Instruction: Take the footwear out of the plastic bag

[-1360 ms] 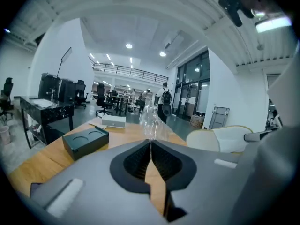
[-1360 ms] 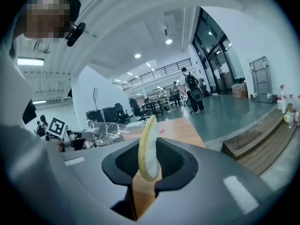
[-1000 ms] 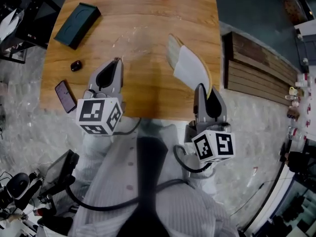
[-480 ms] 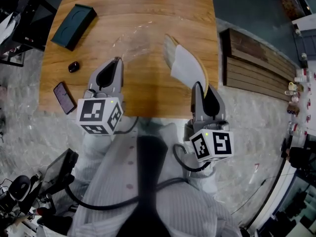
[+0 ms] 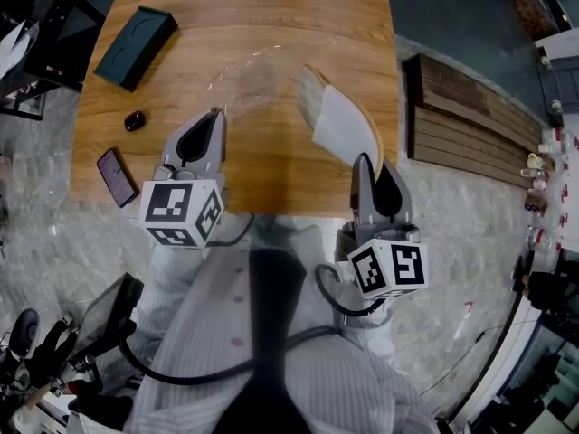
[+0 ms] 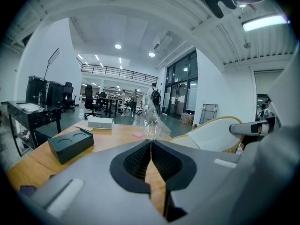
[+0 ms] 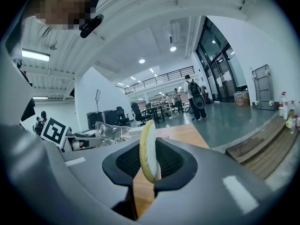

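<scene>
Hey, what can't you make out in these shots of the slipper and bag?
Toe of the slipper, head view: the clear plastic bag is too faint to tell whether it's out.
Rest of the slipper, right gripper view: hidden by the right tool; only an edge shows.
Small dark object, head view: too small to identify.

The right gripper (image 7: 149, 162) clamps a white slipper (image 7: 147, 137) edge-on.

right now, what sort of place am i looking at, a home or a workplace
Most likely a workplace, a big open-plan office or lab: black office chairs across the floor, a mezzanine railing above, tall glass doors, all beyond the wooden table.
</scene>
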The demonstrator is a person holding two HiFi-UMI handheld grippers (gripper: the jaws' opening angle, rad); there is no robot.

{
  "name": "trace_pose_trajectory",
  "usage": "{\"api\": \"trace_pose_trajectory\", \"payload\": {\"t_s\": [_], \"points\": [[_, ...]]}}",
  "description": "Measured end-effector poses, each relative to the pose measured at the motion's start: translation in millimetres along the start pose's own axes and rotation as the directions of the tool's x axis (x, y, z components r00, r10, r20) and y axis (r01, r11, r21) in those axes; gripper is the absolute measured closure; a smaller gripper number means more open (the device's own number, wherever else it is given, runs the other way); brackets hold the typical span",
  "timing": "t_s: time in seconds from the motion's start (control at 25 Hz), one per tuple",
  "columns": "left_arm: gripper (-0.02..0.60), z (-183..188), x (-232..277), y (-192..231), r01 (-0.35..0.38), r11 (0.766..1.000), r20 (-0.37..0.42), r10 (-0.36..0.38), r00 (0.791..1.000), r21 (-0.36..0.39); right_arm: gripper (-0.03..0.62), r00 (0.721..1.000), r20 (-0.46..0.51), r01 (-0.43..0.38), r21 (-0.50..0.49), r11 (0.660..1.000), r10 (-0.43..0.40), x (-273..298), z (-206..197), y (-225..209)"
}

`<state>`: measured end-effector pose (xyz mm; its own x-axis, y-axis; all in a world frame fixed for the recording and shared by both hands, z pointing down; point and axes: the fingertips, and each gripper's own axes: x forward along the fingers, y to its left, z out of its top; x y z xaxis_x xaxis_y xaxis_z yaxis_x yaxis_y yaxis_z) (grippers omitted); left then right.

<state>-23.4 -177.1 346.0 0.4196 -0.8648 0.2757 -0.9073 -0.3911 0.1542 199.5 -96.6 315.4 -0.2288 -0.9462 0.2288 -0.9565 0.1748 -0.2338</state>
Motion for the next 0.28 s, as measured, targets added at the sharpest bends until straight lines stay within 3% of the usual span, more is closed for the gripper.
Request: {"api": "trace_pose_trajectory", "payload": {"t_s": [0.28], "points": [[0.575, -1.3, 0.6, -0.1, -0.001, 1.0, -0.004, 0.001, 1.0, -0.001, 0.511, 1.0, 0.0, 0.0, 0.016, 1.0, 0.0, 0.0, 0.2, -3.0]]}}
